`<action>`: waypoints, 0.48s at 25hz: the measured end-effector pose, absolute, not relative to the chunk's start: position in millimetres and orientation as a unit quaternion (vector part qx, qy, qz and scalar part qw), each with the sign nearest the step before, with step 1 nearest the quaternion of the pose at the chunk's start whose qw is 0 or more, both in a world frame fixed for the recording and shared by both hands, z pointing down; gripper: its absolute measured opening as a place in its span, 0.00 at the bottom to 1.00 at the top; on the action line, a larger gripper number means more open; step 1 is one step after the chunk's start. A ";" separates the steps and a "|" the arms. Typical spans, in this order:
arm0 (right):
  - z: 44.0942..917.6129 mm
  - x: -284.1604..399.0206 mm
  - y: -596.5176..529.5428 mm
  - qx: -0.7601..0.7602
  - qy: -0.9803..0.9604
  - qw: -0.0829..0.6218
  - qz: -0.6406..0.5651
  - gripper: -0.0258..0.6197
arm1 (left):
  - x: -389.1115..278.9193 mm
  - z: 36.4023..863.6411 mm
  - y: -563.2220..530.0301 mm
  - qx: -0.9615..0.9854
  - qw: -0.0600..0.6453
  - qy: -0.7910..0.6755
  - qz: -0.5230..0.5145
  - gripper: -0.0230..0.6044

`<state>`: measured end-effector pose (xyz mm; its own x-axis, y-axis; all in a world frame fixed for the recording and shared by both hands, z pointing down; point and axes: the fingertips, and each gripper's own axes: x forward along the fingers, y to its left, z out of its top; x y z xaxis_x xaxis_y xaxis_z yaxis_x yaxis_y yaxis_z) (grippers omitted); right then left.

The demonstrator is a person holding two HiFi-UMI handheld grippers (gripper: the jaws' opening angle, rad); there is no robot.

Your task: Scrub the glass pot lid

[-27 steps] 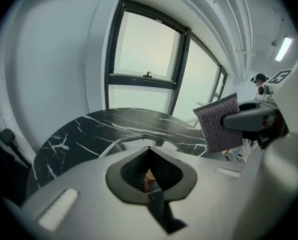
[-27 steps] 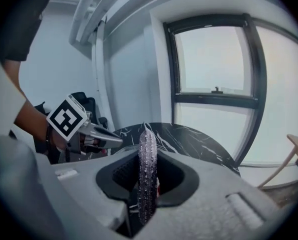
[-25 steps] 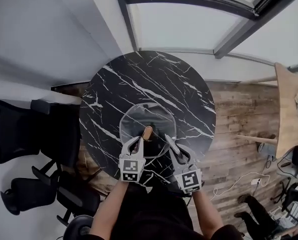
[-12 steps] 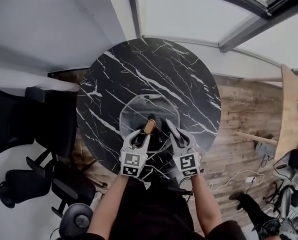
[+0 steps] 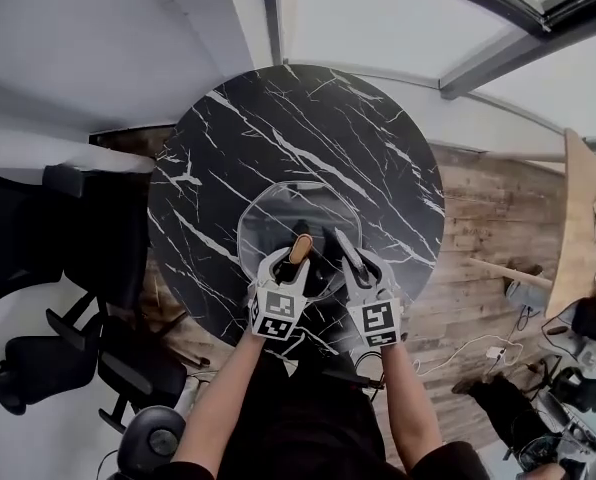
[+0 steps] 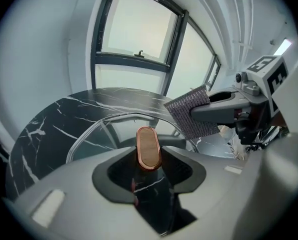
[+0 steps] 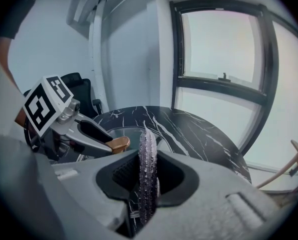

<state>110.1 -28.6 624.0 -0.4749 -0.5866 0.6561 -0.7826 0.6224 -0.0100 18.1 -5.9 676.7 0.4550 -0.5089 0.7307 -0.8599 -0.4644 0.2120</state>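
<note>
**Desk:** Where's the lid?

**Operator:** I see the glass pot lid lying flat on the round black marble table, on the side nearest me and close to the edge. Its wooden knob stands upright at the centre.

**Desk:** And your left claw?

**Operator:** My left gripper points down over the lid with the knob between its jaws. Those jaws have just been opening, and they stand wide on either side of the knob. In the left gripper view there is a gap on each side, so the pads are not pressing on it.

**Desk:** The right one?

**Operator:** My right gripper is clamped on a thin scouring pad, greyish-purple with a mesh texture. The pad stands on edge between the jaws, just beside the knob and above the glass. I can't tell whether the pad touches the lid.

**Desk:** Anything else around?

**Operator:** There are black office chairs to my left, a wooden plank floor to my right, and a window beyond the table.
</note>
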 end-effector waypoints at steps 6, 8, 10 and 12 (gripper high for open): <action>643.8 104.8 -52.5 0.376 -0.851 0.350 0.110 0.16 | 18.2 677.0 -5.5 0.802 0.297 -0.423 0.299 0.29; 651.5 101.9 -61.9 0.364 -0.849 0.373 0.086 0.16 | 18.8 676.8 -5.2 0.802 0.298 -0.422 0.299 0.29; 658.9 93.3 -67.3 0.341 -0.850 0.397 0.061 0.16 | 18.9 676.5 -5.5 0.803 0.298 -0.421 0.299 0.29; 666.5 83.2 -66.4 0.315 -0.852 0.416 0.038 0.16 | 18.7 676.5 -5.7 0.803 0.298 -0.421 0.300 0.29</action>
